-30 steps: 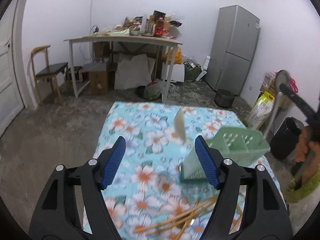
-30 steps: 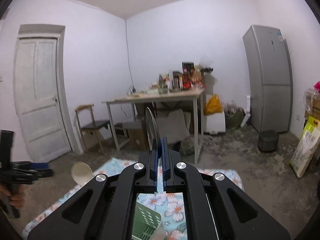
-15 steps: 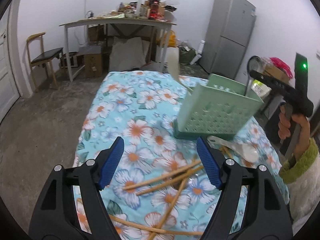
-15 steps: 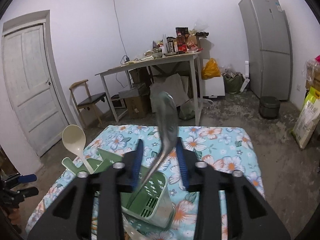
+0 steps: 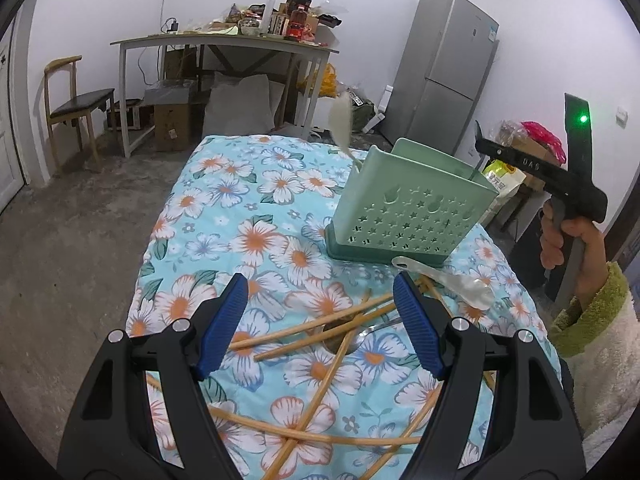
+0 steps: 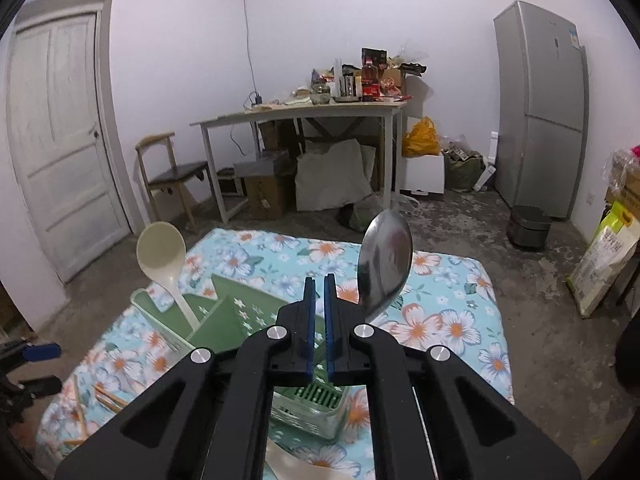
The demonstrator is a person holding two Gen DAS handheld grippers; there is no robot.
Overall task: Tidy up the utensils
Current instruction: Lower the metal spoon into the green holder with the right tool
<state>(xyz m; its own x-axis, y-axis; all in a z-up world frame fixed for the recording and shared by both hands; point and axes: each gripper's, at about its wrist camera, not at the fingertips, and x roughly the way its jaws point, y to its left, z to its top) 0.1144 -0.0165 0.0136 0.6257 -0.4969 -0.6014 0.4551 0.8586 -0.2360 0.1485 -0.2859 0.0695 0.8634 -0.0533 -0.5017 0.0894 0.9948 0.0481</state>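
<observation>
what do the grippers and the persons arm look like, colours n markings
Both grippers, the left gripper and the right gripper, are black angular plastic frames with silver bolts and ribbed blue finger pads. From the left wrist view, the right unit shows a green indicator light and faint lettering. The right hand is bare, with a fuzzy cream sleeve cuffed green.

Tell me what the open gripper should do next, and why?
Probably lower the left gripper onto the wooden chopsticks right below its open jaws and close on one. They lie loose and crossed on the flowered cloth, while the green holder already has the cream ladle and the metal spoon standing in it, and the right gripper looks shut with nothing visibly between its jaws.
</observation>
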